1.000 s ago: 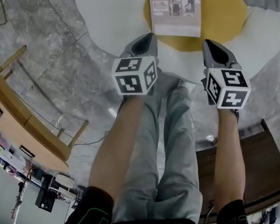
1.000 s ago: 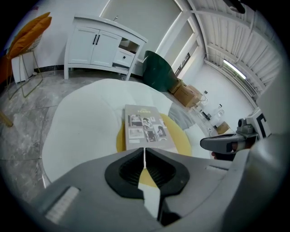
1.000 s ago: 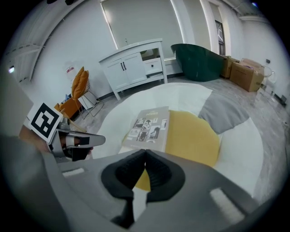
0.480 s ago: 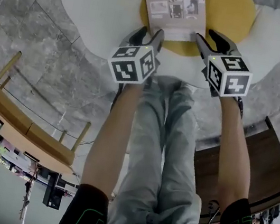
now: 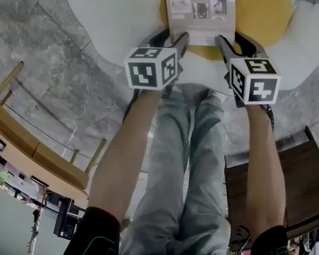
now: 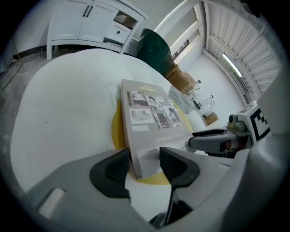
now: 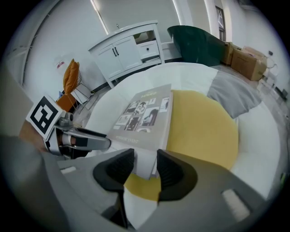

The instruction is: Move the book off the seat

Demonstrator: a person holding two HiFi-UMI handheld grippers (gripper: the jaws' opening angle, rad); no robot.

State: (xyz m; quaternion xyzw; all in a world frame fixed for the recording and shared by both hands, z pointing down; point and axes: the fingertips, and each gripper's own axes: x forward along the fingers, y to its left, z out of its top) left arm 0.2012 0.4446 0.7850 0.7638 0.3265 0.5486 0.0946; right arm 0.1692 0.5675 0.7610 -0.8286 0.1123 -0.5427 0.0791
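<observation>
A grey book [image 5: 199, 6] with photos on its cover lies flat on the yellow centre [image 5: 262, 14] of a round white seat [image 5: 108, 5]. My left gripper [image 5: 172, 36] is at the book's near left corner. Its jaws are opening, and that corner [image 6: 144, 163] sits between them with a gap on each side. My right gripper [image 5: 235, 44] is at the near right corner. It stands open with the corner [image 7: 144, 165] close between its pads. In the gripper views the book [image 6: 152, 120] [image 7: 142, 113] stretches away from the jaws. Each view also shows the other gripper [image 6: 213, 138] [image 7: 86, 141].
The person's legs [image 5: 184, 159] stand right against the seat's near edge. A wooden table [image 5: 28, 143] is on the floor at the left and a dark brown board [image 5: 284, 182] at the right. Beyond the seat are a white cabinet [image 7: 131, 50], a dark green shape [image 7: 199, 43] and cardboard boxes [image 7: 247, 61].
Both grippers have moved forward from the seat's near edge to the book's near corners. Their jaws, shut a second ago, now stand apart around those corners.
</observation>
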